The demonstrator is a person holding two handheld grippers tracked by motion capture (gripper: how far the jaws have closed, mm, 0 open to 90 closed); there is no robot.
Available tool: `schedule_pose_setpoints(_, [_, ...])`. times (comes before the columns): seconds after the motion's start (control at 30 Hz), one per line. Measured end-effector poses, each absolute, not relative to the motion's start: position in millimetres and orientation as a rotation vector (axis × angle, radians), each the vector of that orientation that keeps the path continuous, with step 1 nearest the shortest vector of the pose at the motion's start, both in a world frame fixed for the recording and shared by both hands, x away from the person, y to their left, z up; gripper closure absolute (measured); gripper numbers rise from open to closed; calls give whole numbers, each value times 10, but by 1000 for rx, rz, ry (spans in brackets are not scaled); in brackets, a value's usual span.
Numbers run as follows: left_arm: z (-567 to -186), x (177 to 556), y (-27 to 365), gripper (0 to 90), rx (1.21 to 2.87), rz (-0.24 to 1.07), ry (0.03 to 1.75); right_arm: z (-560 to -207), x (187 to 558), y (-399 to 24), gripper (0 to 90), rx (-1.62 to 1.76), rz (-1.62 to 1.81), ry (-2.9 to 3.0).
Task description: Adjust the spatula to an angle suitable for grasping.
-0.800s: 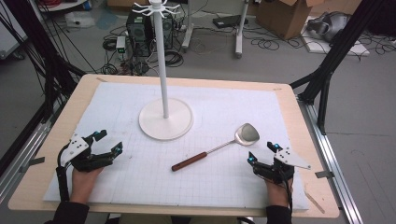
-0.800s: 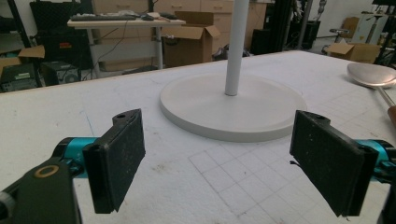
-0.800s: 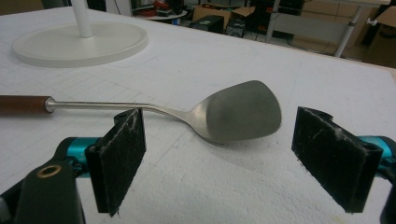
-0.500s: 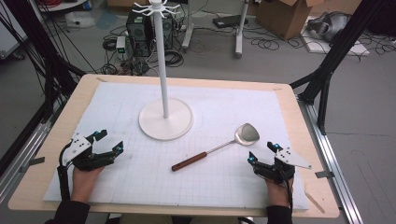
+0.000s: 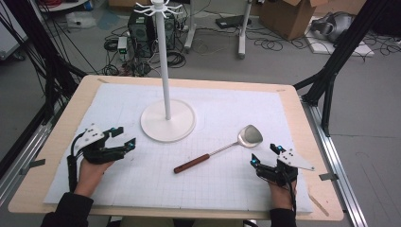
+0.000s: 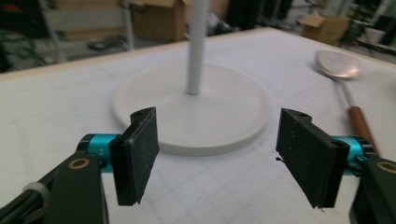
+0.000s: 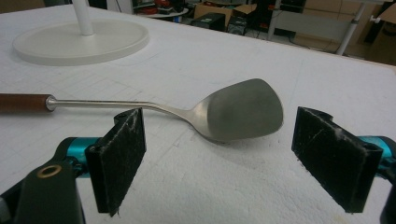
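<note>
White gridded matting (image 5: pixel 227 184) covers most of the wooden table (image 5: pixel 42 189), and both of the person's hands rest near its front edge, one at each side. Nearest on the left, the left gripper (image 5: pixel 124 137) sits low over the mat with its jaws spread wide and nothing between them; in the left gripper view its two black pads (image 6: pixel 137 154) frame bare mat. Just ahead of those jaws stands the round white base (image 5: pixel 168 120) of a tall stand, and its thin white pole (image 5: pixel 163 61) rises from the middle of the base to a crown of small hooks (image 5: pixel 157 7) at the top. On the other side, the right gripper (image 5: pixel 265 155) also lies low with its jaws wide apart and empty. Close in front of it, slightly toward the left gripper, lies a metal spatula (image 5: pixel 222 149) flat on the mat: its steel blade (image 7: pixel 245 109) is the part nearest the right gripper, just beyond the open pads, and its brown wooden handle (image 5: pixel 191 163) points away toward the middle of the table, between the two grippers. Beyond the table, the floor holds tangled cables (image 5: pixel 123 47), a computer tower (image 5: pixel 139 26) and cardboard boxes (image 5: pixel 288 16).
</note>
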State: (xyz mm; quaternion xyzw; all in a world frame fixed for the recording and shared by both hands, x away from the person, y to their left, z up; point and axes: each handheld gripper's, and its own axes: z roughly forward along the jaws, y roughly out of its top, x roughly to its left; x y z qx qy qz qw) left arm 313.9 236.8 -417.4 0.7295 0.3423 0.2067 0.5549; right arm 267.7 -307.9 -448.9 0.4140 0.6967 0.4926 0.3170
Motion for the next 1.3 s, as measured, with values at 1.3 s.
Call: schedule_pose_setpoints(1.3, [-4174,3711,61,482,2224,57,497,-4488,2674,-3064,164,1083,1280,1839])
